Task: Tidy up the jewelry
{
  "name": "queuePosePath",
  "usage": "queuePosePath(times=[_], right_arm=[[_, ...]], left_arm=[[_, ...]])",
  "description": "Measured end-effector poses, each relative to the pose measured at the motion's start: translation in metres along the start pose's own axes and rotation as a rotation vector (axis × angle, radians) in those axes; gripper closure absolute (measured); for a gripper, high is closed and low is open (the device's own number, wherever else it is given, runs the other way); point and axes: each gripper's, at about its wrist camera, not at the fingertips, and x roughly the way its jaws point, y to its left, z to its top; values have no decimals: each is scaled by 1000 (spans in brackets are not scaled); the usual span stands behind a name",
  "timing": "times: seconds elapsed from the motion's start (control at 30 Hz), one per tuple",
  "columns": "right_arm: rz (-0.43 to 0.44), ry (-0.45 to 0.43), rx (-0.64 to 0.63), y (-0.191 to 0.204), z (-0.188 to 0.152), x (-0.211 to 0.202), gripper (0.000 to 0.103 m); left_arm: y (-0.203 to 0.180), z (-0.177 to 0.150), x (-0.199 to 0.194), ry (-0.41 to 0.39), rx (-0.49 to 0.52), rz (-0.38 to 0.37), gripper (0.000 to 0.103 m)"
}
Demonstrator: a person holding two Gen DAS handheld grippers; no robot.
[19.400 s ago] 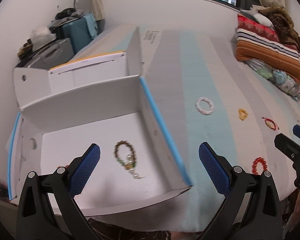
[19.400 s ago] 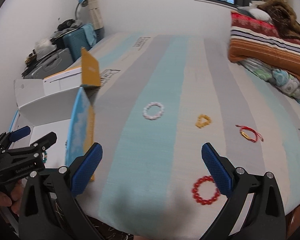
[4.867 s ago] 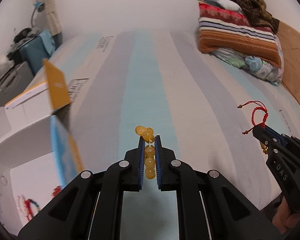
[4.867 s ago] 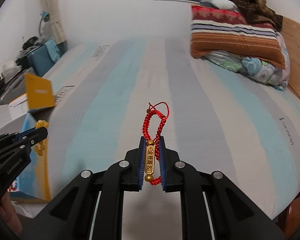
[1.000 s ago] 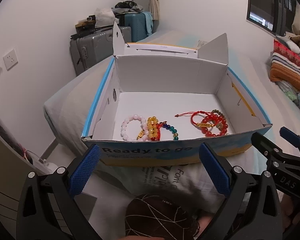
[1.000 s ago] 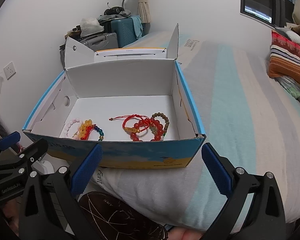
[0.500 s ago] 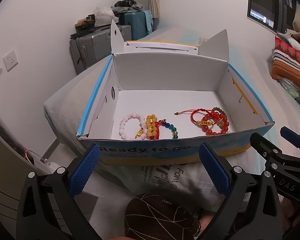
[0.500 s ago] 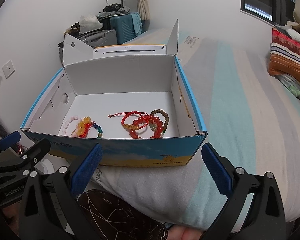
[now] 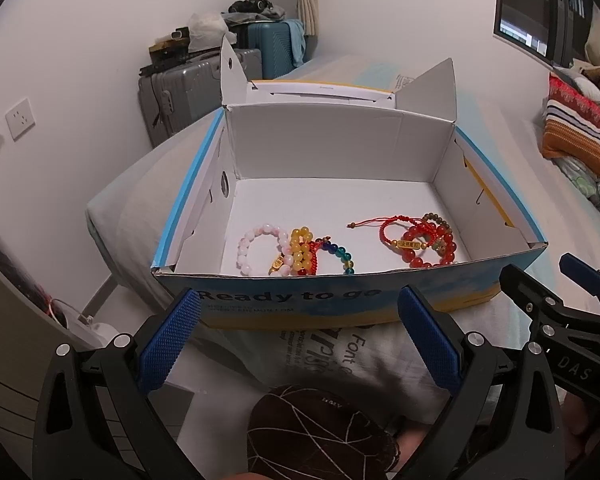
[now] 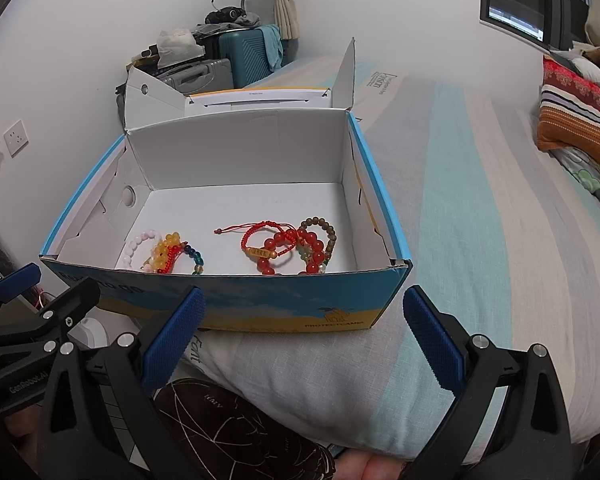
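Left wrist view: the left gripper (image 9: 298, 334) hangs empty, jaws wide apart, just before the open blue-and-yellow cardboard box (image 9: 340, 304); beaded and red-cord bracelets (image 9: 296, 252) lie inside near its front wall.

Right wrist view: the right gripper (image 10: 304, 332) likewise gapes empty before that box.

Left gripper (image 9: 298, 338): black frame, silver screws, fingers (image 9: 168, 336) padded in knurled blue. Right gripper (image 10: 302, 334): same build; "DAS" lettered on its side in the left view. "GenRobot.AI" on the left gripper's side in the right view.
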Motion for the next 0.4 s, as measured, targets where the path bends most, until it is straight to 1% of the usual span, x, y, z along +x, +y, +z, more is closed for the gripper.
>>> queuePosePath(times=[0.13, 0.4], right_arm=[[0, 1, 0, -1, -1, 0, 8], [-1, 2, 0, -1, -1, 0, 8]], left_arm=[[0, 0, 0, 3, 0, -15, 6], [-4, 1, 1, 5, 3, -18, 6]])
